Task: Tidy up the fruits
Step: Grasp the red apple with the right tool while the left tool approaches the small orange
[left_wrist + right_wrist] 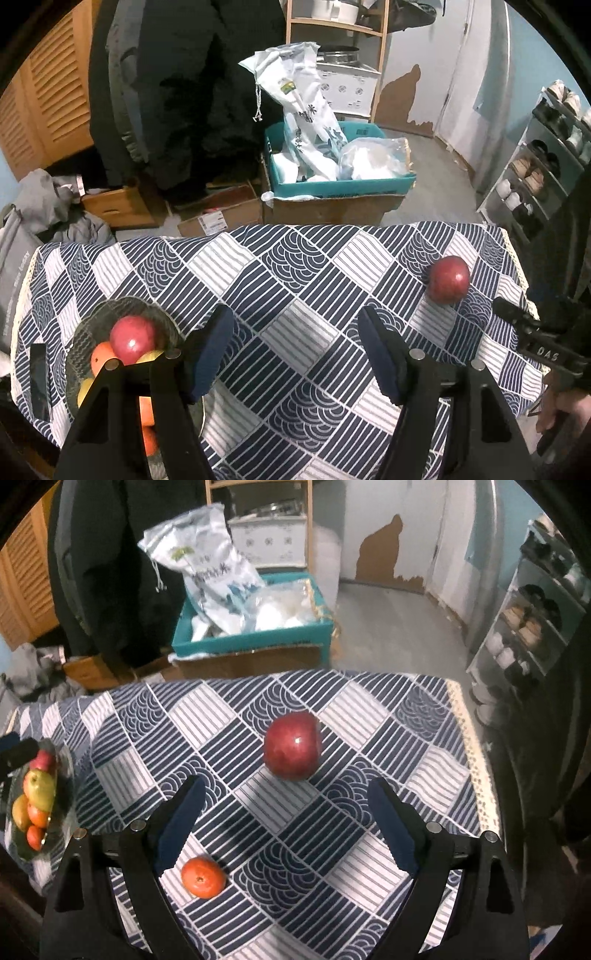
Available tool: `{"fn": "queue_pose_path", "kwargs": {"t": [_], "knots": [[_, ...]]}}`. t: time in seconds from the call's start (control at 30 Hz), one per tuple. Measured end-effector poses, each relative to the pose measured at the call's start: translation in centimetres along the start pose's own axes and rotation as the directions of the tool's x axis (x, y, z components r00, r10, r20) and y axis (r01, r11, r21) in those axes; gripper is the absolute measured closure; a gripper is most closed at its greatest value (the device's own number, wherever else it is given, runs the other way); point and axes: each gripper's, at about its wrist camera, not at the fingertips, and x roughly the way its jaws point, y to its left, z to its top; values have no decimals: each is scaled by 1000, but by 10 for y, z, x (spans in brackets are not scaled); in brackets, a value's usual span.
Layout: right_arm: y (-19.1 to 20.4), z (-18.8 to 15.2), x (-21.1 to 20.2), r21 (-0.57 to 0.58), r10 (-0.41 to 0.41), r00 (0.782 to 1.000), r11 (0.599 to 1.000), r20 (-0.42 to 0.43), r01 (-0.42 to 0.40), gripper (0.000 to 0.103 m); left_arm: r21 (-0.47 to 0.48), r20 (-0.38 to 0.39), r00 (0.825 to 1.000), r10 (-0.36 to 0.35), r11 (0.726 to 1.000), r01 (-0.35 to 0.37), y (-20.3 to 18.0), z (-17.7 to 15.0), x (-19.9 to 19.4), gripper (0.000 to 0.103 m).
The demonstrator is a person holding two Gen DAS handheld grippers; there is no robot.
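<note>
Patterned tablecloth [207, 709]; red apple [292, 745] lies ahead of right gripper [286, 825], jaws apart, empty. Left gripper [295, 354] likewise empty. Apple looks firm, smooth, rollable: pinch across widest middle.

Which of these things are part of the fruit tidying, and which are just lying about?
Part of the job:
- red apple alone on the tablecloth
- small orange near the right tool
- glass bowl already holding fruit
- left tool, open and empty

Just lying about:
- teal box with white bags
- shoe rack
- cardboard boxes
</note>
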Motion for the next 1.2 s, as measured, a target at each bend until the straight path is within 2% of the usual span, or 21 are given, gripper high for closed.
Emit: {"fn": "queue_pose_path", "kwargs": {"t": [0.37,0.73,0.97,1.03,1.17,1.2], "knots": [[-11,16,72,21,24,990,1000,-139,-21,14,-7,-76,997,-16,1000,16,-9,15,54,32],[-23,31,125,35,33,978,999,-207,-27,14,-18,-160,987,-17,1000,15,-12,24,109,32],[-25,28,143,54,50,971,998,-232,-38,14,-22,-185,982,-30,999,26,-15,21,122,31],[-25,27,145,57,66,971,997,-229,-54,19,-23,-191,981,-31,999,27,-17,20,125,27],[-22,26,150,57,82,965,996,-247,-70,34,-6,-195,980,-37,999,37,-23,17,125,27],[-21,25,149,53,75,967,997,-242,-64,34,0,-197,980,-40,999,40,-24,16,124,27]]}}
